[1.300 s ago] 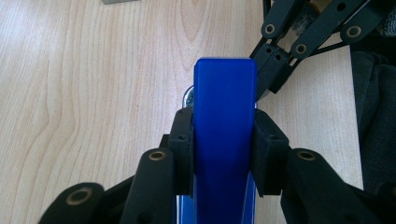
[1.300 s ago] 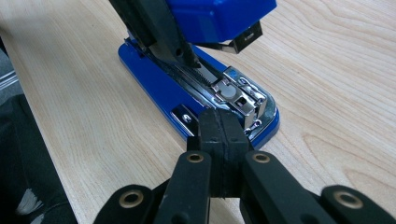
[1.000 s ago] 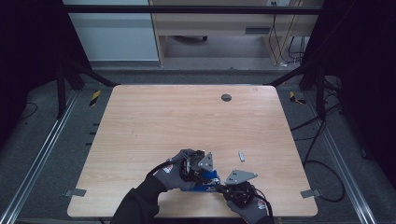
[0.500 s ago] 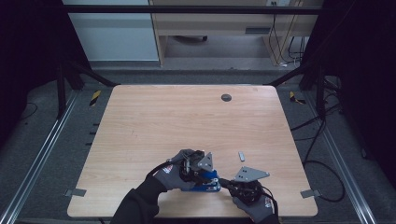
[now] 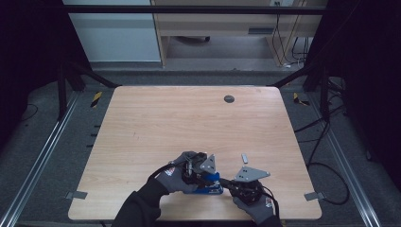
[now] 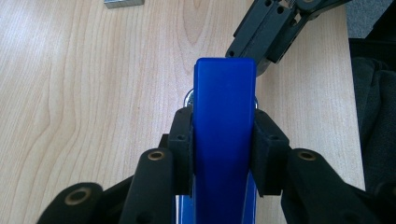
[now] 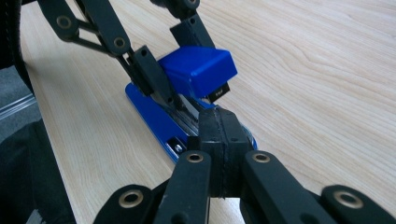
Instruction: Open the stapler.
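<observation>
A blue stapler (image 5: 210,185) lies near the table's front edge, its top arm raised off its base. My left gripper (image 5: 207,178) is shut on that top arm (image 6: 224,116), one pad on each side. My right gripper (image 5: 227,182) comes in from the right with its jaws pressed together. In the right gripper view its fingertips (image 7: 219,128) sit at the front end of the stapler's base (image 7: 159,119) and hide that tip. Nothing shows between them. The left gripper's fingers (image 7: 149,70) clamp the blue arm (image 7: 198,67). The right gripper (image 6: 261,39) shows just beyond the stapler's nose.
A small grey metal strip (image 5: 244,157) lies on the wood right of the grippers, also at the top of the left gripper view (image 6: 123,3). A dark round grommet (image 5: 229,99) sits far back. The table's front edge (image 5: 189,219) is close to both hands.
My right gripper has shifted slightly to the right. The left gripper and the stapler have stayed in place.
</observation>
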`<state>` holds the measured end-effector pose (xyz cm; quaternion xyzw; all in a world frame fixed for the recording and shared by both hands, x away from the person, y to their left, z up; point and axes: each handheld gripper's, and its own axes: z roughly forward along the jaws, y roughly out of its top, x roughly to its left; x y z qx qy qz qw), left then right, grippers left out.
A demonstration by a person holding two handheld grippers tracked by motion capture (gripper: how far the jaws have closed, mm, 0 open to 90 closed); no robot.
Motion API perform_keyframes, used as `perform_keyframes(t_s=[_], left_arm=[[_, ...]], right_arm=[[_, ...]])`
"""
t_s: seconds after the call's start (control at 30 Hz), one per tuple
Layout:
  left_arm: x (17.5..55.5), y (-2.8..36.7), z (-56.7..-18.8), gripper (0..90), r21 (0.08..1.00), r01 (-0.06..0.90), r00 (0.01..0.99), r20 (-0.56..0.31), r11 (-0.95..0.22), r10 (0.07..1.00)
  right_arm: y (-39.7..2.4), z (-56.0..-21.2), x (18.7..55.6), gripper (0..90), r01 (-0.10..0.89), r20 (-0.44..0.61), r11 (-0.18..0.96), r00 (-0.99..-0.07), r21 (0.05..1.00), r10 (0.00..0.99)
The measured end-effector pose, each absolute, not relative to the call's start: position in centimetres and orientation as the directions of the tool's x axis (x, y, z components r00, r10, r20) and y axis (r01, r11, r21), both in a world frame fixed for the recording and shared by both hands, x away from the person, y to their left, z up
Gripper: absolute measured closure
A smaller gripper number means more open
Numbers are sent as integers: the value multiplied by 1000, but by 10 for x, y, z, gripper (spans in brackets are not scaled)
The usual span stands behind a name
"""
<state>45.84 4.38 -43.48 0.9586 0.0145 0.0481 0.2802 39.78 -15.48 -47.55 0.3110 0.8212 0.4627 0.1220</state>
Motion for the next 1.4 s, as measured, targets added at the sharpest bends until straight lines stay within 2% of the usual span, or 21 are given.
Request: perform_keyframes(t_s=[0.23, 0.43, 0.57, 0.9, 1.17, 1.27, 1.4], left_arm=[[459, 44, -435, 648, 543, 10, 995, 79, -840, 63], [456, 52, -427, 546, 582, 27, 993, 77, -813, 89], [451, 63, -421, 514, 604, 52, 990, 71, -795, 119], [447, 98, -408, 511, 702, 123, 961, 93, -701, 262], [450, 113, -408, 503, 798, 209, 881, 97, -566, 462], [449, 112, -413, 531, 832, 241, 835, 85, -500, 544], [444, 109, -417, 565, 850, 244, 799, 96, -467, 594]], right_arm=[[-154, -476, 399, 900, 394, 86, 377, -779, 838, 621], [-153, -476, 399, 900, 393, 89, 373, -779, 840, 620], [-153, -475, 399, 900, 394, 90, 372, -778, 840, 621], [-153, -476, 400, 900, 395, 89, 371, -776, 840, 624], [-153, -476, 400, 900, 398, 93, 368, -775, 840, 625], [-153, -476, 400, 900, 397, 92, 369, -775, 840, 625], [-153, -476, 400, 900, 398, 93, 367, -774, 841, 626]])
